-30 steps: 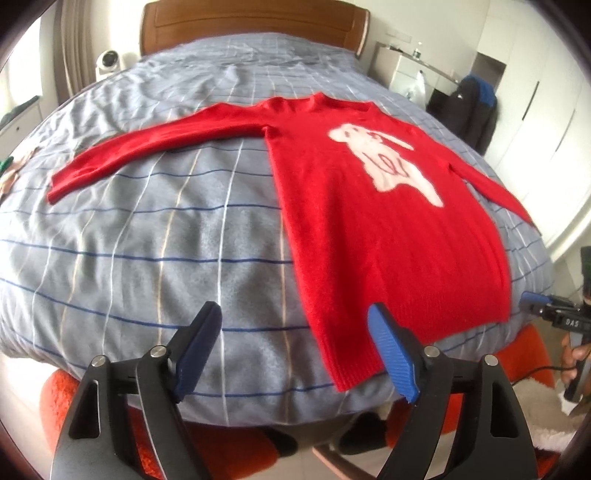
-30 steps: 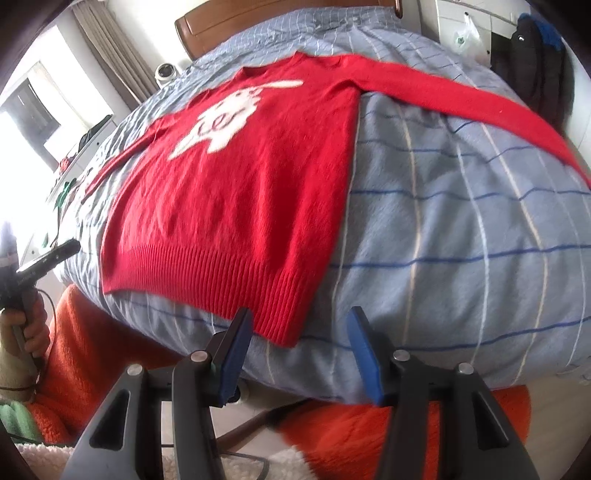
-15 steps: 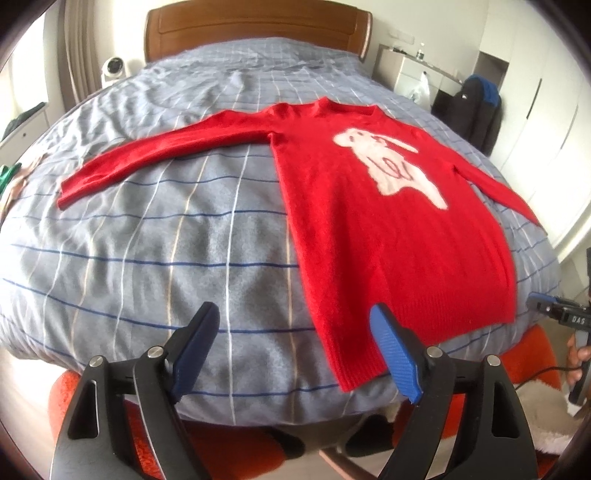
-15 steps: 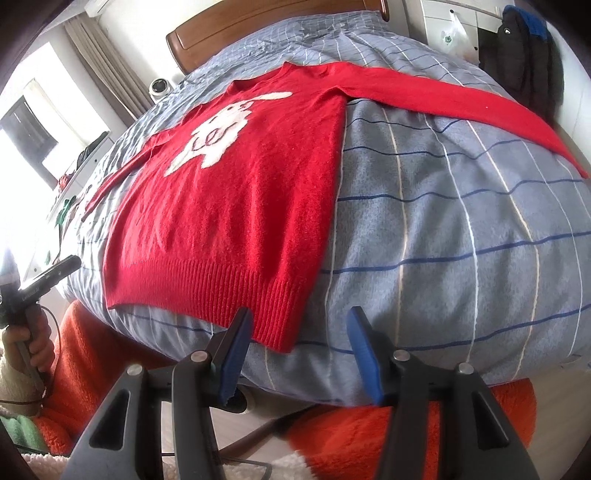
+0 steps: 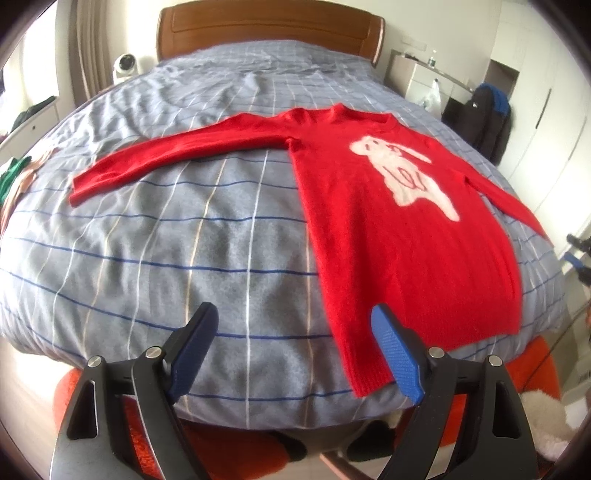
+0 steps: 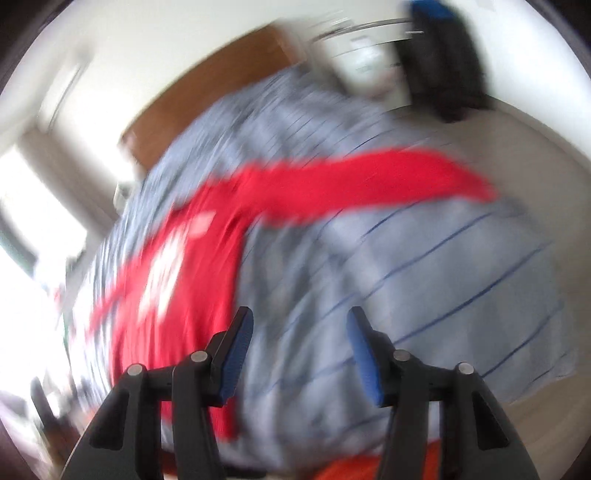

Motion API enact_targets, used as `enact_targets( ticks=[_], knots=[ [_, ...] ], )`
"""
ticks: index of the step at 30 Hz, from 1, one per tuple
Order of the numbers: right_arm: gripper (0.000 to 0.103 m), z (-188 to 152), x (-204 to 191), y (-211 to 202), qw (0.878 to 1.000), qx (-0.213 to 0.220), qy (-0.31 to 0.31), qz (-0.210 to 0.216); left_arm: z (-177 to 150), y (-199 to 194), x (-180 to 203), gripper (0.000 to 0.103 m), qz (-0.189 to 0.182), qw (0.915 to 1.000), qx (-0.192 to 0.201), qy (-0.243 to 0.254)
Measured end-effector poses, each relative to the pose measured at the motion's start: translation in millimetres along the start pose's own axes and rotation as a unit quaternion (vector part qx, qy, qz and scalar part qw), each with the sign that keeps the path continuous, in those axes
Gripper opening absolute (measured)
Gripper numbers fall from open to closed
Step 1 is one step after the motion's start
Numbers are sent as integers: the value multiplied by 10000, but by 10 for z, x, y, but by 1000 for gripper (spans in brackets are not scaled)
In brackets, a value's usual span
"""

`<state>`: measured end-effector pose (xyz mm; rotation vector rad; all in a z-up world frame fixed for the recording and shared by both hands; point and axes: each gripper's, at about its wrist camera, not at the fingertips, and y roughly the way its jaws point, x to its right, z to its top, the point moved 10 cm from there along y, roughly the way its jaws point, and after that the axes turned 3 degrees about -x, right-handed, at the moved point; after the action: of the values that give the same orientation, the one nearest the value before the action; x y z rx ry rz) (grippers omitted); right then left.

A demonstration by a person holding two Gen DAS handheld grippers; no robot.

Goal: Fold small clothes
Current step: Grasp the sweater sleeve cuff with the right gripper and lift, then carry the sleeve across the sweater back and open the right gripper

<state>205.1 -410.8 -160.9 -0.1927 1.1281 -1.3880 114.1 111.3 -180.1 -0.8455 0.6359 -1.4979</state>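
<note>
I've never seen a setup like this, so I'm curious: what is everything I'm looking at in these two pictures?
red sweater: one, red with a white animal, flat on the bed, sleeves spread
bedspread: one, grey-blue with stripes, covers the bed
headboard: one, brown wood, far end
white fan: one, left of the headboard
dark jacket: one, black and blue, right of the bed
left gripper: one, black with blue pads, open, near the hem
right gripper: one, same colours, open, view blurred

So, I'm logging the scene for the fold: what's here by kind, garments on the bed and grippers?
Red sweater on the bed: 1
Grippers, left gripper and right gripper, both open and empty: 2
Total: 3
</note>
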Motion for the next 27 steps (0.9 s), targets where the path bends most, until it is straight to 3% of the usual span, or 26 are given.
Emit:
enact_targets(
  ticks=[3,8,12,16,17,18,20,22,24,27],
  knots=[
    [53,321,499,-23,9951,216,959,134,8,15,52,86,7,10000,-9,32],
    [53,541,961,338,9697,136,2315,771,17,32,172,87,24,9998,-58,210],
    [50,670,1186,552,9479,500,3043,804,36,-1,208,87,58,9995,4,309],
    [42,823,1262,735,9382,635,3304,814,8,39,126,87,76,9998,-37,173],
    [36,867,1246,789,9412,589,3243,739,2,47,99,87,72,9999,-45,121],
    [22,896,1221,806,9458,536,3141,627,-3,55,66,87,71,9999,-48,60],
    [7,1012,1110,798,9570,499,2831,397,-8,59,2,87,91,9999,-28,-33],
    [7,1168,936,713,9653,637,2518,283,-10,70,-82,87,117,9998,14,-140],
    [6,1408,511,601,9772,794,1947,299,-17,89,-143,87,103,9996,23,-254],
    [6,1747,-465,516,9906,917,860,547,-27,113,-205,87,72,9992,49,-398]
  ],
)
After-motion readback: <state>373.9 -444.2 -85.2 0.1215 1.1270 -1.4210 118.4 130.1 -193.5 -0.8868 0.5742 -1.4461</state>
